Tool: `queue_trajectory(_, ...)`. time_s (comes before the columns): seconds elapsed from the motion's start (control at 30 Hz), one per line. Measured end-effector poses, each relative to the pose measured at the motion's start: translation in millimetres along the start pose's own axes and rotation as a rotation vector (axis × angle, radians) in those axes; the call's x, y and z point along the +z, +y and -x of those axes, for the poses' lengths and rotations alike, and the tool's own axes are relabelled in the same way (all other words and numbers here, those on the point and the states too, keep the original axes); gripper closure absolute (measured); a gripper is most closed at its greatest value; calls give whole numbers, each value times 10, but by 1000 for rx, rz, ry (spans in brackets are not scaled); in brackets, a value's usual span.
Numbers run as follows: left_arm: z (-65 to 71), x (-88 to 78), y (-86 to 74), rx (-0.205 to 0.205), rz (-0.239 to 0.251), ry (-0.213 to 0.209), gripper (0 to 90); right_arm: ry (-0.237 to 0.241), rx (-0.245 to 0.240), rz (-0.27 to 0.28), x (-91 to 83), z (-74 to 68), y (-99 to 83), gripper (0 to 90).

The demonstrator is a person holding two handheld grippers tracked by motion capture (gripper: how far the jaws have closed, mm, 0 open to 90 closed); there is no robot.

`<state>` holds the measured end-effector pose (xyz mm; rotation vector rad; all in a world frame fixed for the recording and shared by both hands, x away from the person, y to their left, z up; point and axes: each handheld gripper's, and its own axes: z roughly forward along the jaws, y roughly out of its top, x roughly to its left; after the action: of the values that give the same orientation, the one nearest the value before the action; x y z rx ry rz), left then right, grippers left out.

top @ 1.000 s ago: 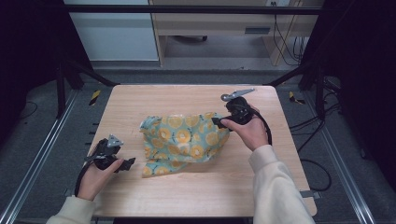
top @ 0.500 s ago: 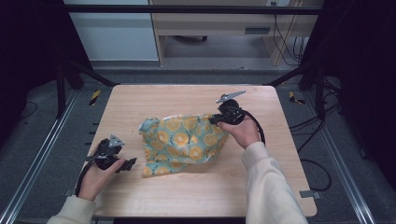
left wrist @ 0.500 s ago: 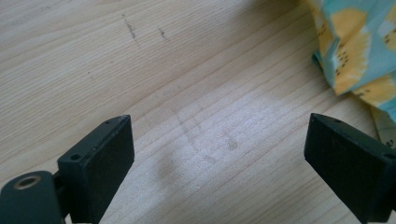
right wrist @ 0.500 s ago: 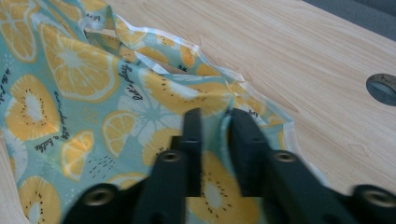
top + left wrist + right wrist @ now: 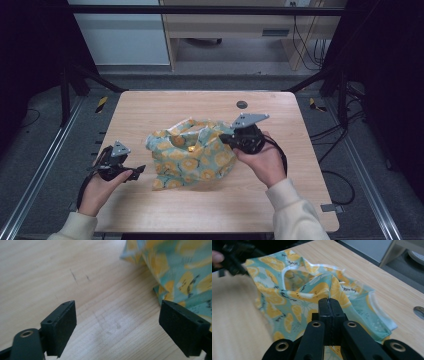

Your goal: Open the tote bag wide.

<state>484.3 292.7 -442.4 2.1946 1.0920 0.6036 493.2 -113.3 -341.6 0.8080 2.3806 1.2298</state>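
Item: patterned cloth (image 5: 192,155), teal with yellow citrus slices. It lies crumpled near the middle of the wooden table (image 5: 210,210), with its right edge lifted off the surface. In the right gripper view the cloth (image 5: 294,297) stands up in folds in front of the jaws, and a raised fold is drawn into them.

Right gripper (image 5: 231,141): held in the person's right hand (image 5: 265,160) at the cloth's right edge, jaws pointing left across the table. The forearm comes in from the lower right in a pale sleeve (image 5: 295,215), and the palm wraps the gripper body from below and behind. The jaws have just been closing. In the right gripper view they (image 5: 329,305) stand pressed together, pinching a thin fold of the cloth.

Left gripper (image 5: 136,171): held in the left hand (image 5: 97,187) at the table's left edge, just beside the cloth's lower left corner, jaws pointing right towards it. The hand grasps the body from beneath, and the wrist is low. In the left gripper view the jaws (image 5: 117,322) are spread wide over bare wood, with nothing between them. The cloth (image 5: 180,270) lies just past the farther jaw, at upper right.
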Motion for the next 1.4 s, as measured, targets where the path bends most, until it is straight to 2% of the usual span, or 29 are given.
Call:
queue_trajectory(0.13,-33,-157,155,21,24,13,201,23,-21,6,-77,-232,-178,900)
queue_trajectory(0.23,-55,-228,331,31,37,6,243,35,-37,-2,-71,-327,-257,900)
queue_trajectory(0.27,-55,-228,331,31,37,6,248,35,-37,-2,-71,-327,-257,900)
queue_trajectory(0.4,-35,-240,528,10,70,-40,275,33,-43,-17,-44,-332,-268,900)
queue_trajectory(0.5,44,-155,701,42,38,-79,258,33,-46,-19,-31,-331,-267,900)
queue_trajectory(0.53,67,-134,742,54,31,-81,251,30,-46,-22,-28,-332,-268,900)
queue_trajectory(0.57,112,-91,804,77,25,-84,249,31,-45,-22,-24,-333,-269,900)
queue_trajectory(0.7,244,95,966,151,-23,-137,177,38,-47,-33,-7,-321,-283,899)
queue_trajectory(0.77,281,184,1002,163,-48,-131,168,34,-42,-34,3,-314,-293,899)
queue_trajectory(0.87,344,317,1034,166,-93,-159,159,33,-38,-30,3,-302,-303,898)
queue_trajectory(0.9,362,348,1039,168,-102,-146,207,33,-37,-32,2,-301,-304,898)
queue_trajectory(0.93,371,374,1044,186,-123,-138,337,31,-37,-31,3,-299,-305,899)
queue_trajectory(1.0,381,398,1051,178,-129,-132,499,30,-38,-30,1,-293,-308,899)
queue_trajectory(1.03,384,398,1048,180,-126,-138,598,27,-34,-29,-1,-290,-310,898)
queue_trajectory(1.07,382,392,1044,178,-124,-142,747,21,-36,-28,-14,-274,-318,899)
queue_trajectory(1.1,379,375,1040,177,-116,-142,747,21,-36,-28,-14,-274,-318,899)
queue_trajectory(1.2,389,249,1026,167,-46,-153,874,-1,-30,-13,-91,-267,-349,900)
queue_trajectory(1.4,452,-153,1013,176,96,-142,886,-39,-33,1,-260,-323,-434,900)
